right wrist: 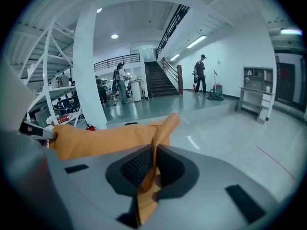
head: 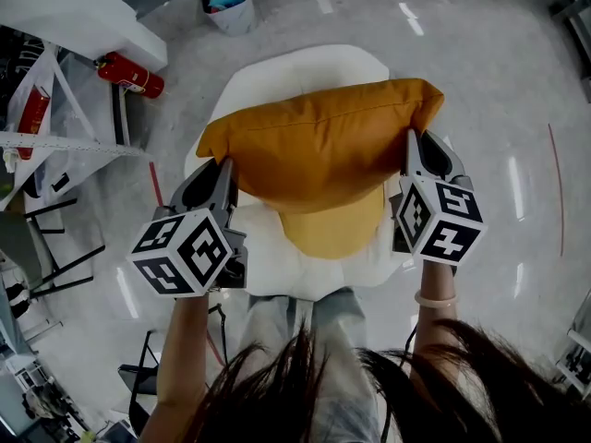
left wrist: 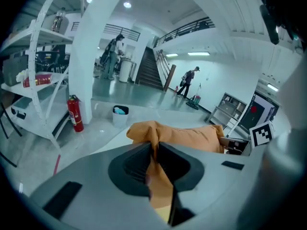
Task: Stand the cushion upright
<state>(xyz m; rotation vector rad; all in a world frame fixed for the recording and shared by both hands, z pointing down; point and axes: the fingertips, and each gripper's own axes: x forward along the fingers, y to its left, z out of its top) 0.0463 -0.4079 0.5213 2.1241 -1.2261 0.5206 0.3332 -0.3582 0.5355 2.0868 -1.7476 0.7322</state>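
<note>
From above, the cushion [head: 319,141] lies over the seat [head: 305,67], between 2 grippers: the left gripper [head: 220,181] at its 8 o'clock, the right gripper [head: 416,150] at 3 o'clock. Beyond, a bin [head: 227,5] stands at 11 o'clock and a fire extinguisher [head: 129,74] at 10 o'clock.

Orange cushion [head: 323,141], white seat [head: 277,74], red fire extinguisher [head: 130,74].

legible text, numbers, brands: none.
- marker cube [head: 182,250] of the left gripper [head: 224,181]: black-and-white square patterns only, no letters or digits.
- marker cube [head: 439,218] of the right gripper [head: 413,148]: the same kind of patterns.
- fire extinguisher [head: 129,74]: label too small to read.
- red box [left wrist: 41,79] on the white shelf rack [left wrist: 33,87]: print blurred, unreadable.
</note>
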